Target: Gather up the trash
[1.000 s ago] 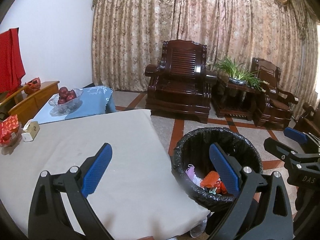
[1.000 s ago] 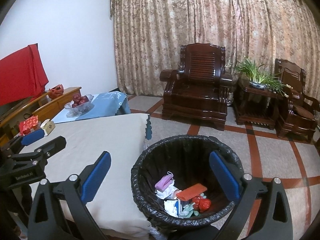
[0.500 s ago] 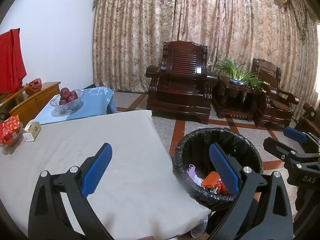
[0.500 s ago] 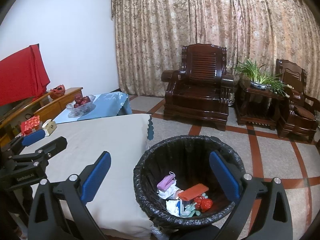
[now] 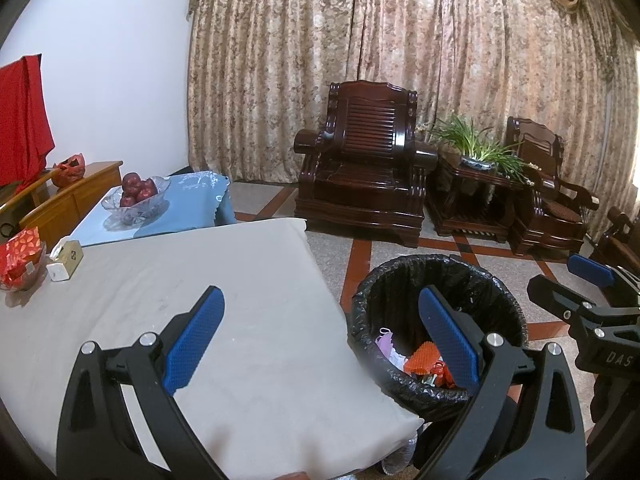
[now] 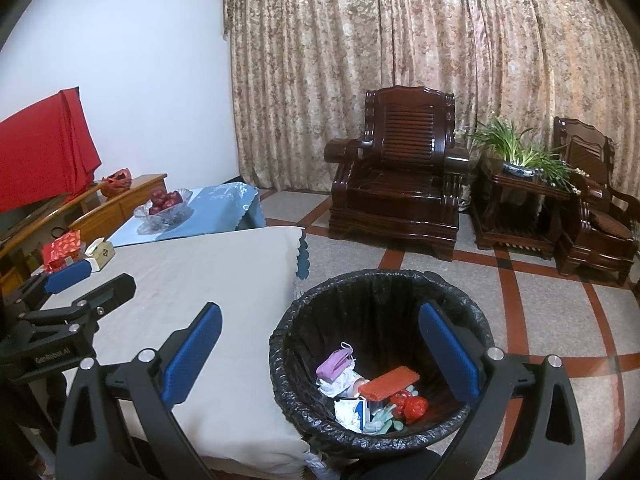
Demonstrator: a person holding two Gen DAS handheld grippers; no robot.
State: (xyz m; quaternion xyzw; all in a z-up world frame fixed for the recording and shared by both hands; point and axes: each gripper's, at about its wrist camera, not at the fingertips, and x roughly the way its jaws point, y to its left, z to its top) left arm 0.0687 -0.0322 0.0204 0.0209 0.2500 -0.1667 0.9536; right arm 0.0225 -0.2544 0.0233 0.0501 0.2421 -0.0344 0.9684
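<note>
trash looks all binned, both tools empty

left tool [image 5: 320, 340] and right tool [image 6: 320, 352] are both spread wide with nothing between the blue pads. the trash [image 6: 372, 392] sits at the bottom of the black-lined bin [image 6: 472, 312], which stands on the floor right against the corner of the bench [image 5: 200, 280]: a purple mask, crumpled white paper, an orange ridged piece, something red and some green bits.

the cloth on the bench looks bare in front of both tools. what's left at the far end is a tissue box [image 5: 66, 260], a red packet [image 5: 20, 256] and a bowl of apples [image 5: 136, 196], and i'd guess none of that counts as trash.

so my read is the job's about done. to finish well: sweep your eyes along the bench edges and the floor round the bin for strays, keep the tools spread, and don't knock the bin's rim when you pull away.
</note>
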